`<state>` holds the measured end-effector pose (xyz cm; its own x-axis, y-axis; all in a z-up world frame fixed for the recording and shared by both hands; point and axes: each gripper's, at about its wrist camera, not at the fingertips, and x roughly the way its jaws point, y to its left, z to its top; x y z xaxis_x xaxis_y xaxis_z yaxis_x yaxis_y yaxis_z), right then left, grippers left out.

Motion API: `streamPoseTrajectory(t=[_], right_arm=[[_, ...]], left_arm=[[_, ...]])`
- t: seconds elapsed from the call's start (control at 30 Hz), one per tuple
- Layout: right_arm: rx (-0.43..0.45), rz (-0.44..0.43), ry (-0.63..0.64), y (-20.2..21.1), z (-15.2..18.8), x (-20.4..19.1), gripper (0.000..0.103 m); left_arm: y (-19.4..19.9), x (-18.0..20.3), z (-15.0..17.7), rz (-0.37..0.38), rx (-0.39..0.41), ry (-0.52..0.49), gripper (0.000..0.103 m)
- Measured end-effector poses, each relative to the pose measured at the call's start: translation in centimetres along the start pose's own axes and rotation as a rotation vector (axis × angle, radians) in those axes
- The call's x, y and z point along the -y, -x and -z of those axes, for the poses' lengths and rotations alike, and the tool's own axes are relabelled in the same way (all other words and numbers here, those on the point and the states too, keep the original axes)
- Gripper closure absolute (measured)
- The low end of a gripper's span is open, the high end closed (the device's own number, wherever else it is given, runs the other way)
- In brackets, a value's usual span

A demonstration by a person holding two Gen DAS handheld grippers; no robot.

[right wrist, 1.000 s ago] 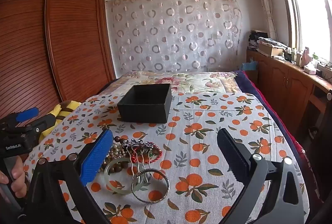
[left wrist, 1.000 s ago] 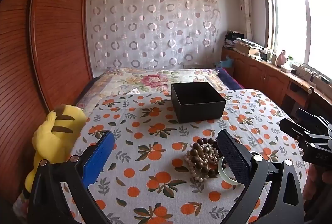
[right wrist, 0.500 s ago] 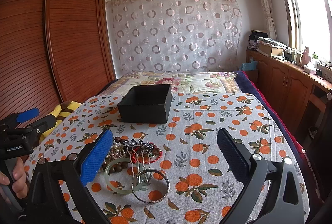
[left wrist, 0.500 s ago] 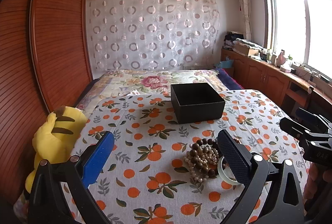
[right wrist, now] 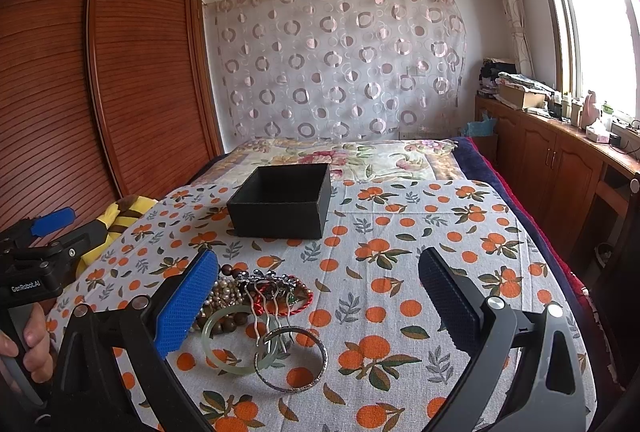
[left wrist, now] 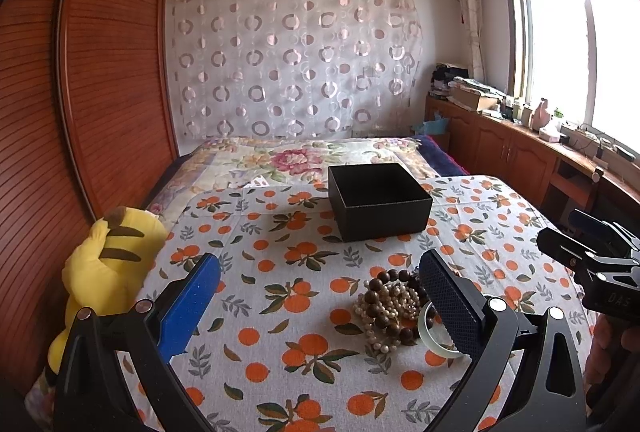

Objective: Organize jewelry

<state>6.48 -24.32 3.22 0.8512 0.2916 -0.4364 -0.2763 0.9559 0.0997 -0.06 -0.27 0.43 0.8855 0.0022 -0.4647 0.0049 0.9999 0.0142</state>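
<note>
We see both grippers hovering with jaws spread wide and empty: the left gripper (left wrist: 320,296) and the right gripper (right wrist: 320,296). The jewelry pile (right wrist: 256,296) lies on the orange-print surface (right wrist: 420,264), lower left of centre in the right wrist view, with the black box (right wrist: 282,200) standing open-topped, well apart from it, above centre. The main risk we judge is tangling: the hair comb (right wrist: 268,296) lies over the red cord bracelet (right wrist: 306,298) and the pearl and wooden beads (left wrist: 390,306), so lifting one piece may drag others (and scatter them on the cloth). The thin metal bangle (right wrist: 292,358) overlaps the jade bangle (right wrist: 234,340) and may slip from flat pads. The comb's long axis runs roughly left to right in the frame, its teeth pointing toward the lower edge.
</note>
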Motion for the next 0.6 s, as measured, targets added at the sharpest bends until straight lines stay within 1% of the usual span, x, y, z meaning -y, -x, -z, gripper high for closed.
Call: streamPoseTrajectory(t=[0.07, 0.17, 0.6], right_arm=[[0.000, 0.000, 0.000, 0.04, -0.02, 0.00, 0.002], [0.000, 0.000, -0.001, 0.06, -0.02, 0.02, 0.002], [0.002, -0.001, -0.001, 0.09, 0.01, 0.04, 0.002]], left_arm=[[0.73, -0.04, -0.52, 0.001, 0.006, -0.001, 0.006], [0.84, -0.10, -0.73, 0.001, 0.011, 0.000, 0.006], [1.03, -0.09, -0.64, -0.001, 0.016, -0.001, 0.006]])
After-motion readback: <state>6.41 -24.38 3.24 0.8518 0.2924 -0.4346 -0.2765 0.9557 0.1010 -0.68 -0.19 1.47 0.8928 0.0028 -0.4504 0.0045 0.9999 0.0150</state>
